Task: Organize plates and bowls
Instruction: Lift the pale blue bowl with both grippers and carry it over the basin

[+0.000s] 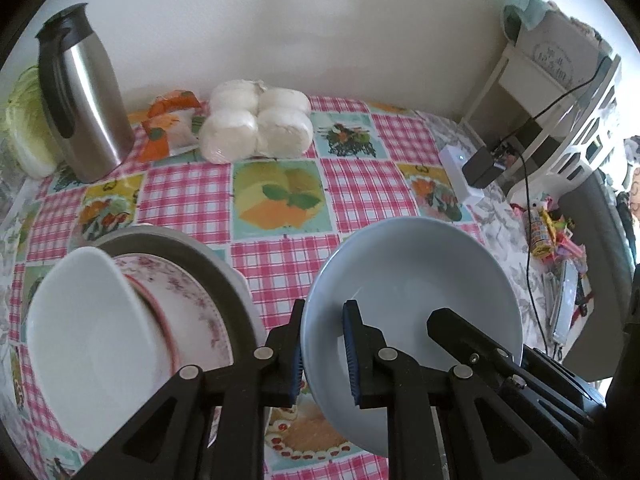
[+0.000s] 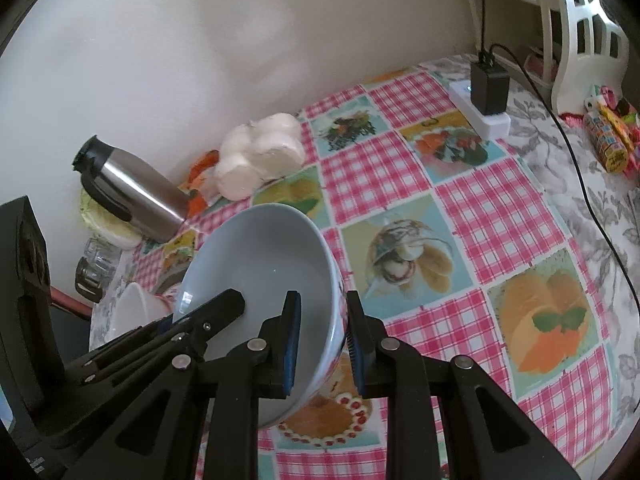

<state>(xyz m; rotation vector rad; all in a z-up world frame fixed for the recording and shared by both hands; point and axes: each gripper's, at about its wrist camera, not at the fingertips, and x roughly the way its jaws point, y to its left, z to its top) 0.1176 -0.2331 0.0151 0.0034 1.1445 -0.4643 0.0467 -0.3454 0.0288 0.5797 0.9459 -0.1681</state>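
A pale blue bowl [image 1: 416,304] [image 2: 260,280] hangs above the checked tablecloth, held at opposite rims by both grippers. My left gripper [image 1: 324,356] straddles its left rim, one finger inside and one outside. My right gripper [image 2: 320,344] straddles its right rim the same way; its finger [image 1: 460,328] shows in the left wrist view. To the left, a white bowl [image 1: 92,336] [image 2: 132,312] leans on a pink floral plate [image 1: 192,312], which lies on a grey plate [image 1: 192,256].
A steel thermos [image 1: 80,96] [image 2: 132,196], a cabbage [image 1: 24,120], a bag of white buns [image 1: 256,124] [image 2: 260,152] and an orange packet [image 1: 168,120] stand by the wall. A power strip with charger [image 1: 472,172] [image 2: 488,96] and snack packets [image 1: 548,232] lie at right.
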